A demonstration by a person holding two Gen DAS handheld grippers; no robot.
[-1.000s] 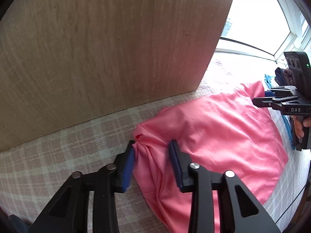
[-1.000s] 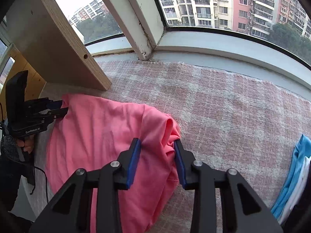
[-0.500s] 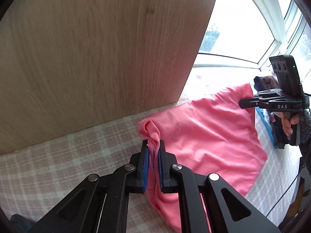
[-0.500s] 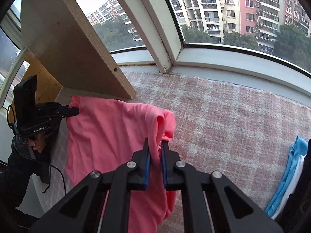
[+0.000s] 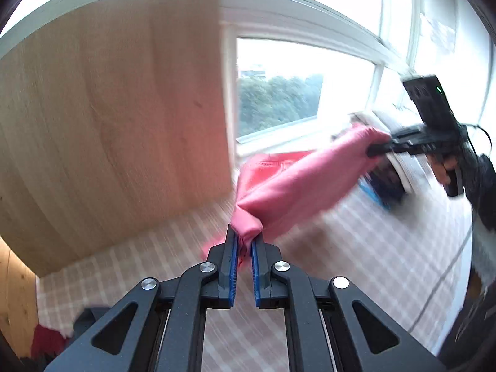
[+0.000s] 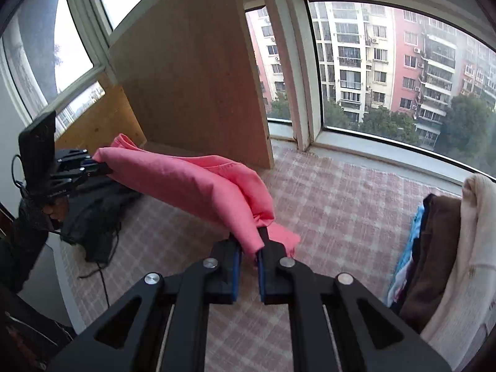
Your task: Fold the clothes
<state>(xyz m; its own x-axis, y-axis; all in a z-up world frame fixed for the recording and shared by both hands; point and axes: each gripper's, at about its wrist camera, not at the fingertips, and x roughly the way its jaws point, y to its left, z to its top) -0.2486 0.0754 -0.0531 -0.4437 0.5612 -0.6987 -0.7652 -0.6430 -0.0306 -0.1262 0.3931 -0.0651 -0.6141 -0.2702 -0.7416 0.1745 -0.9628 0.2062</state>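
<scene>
Pink garment [image 6: 192, 183] hangs slung in the air above the checked cover [image 6: 325, 204], one end clamped in my left claw [image 5: 245, 245], the other in my right claw [image 6: 249, 248]. Soft, light cloth sags; I judge corners the best hold.

Under your grippers lies a pink-and-white checked cover [image 6: 325, 198]. A wooden panel [image 6: 192, 86] stands on its far side. On it you have a dark garment [image 6: 93, 217] at the left and a stack of clothes [image 6: 446, 248] at the right.
</scene>
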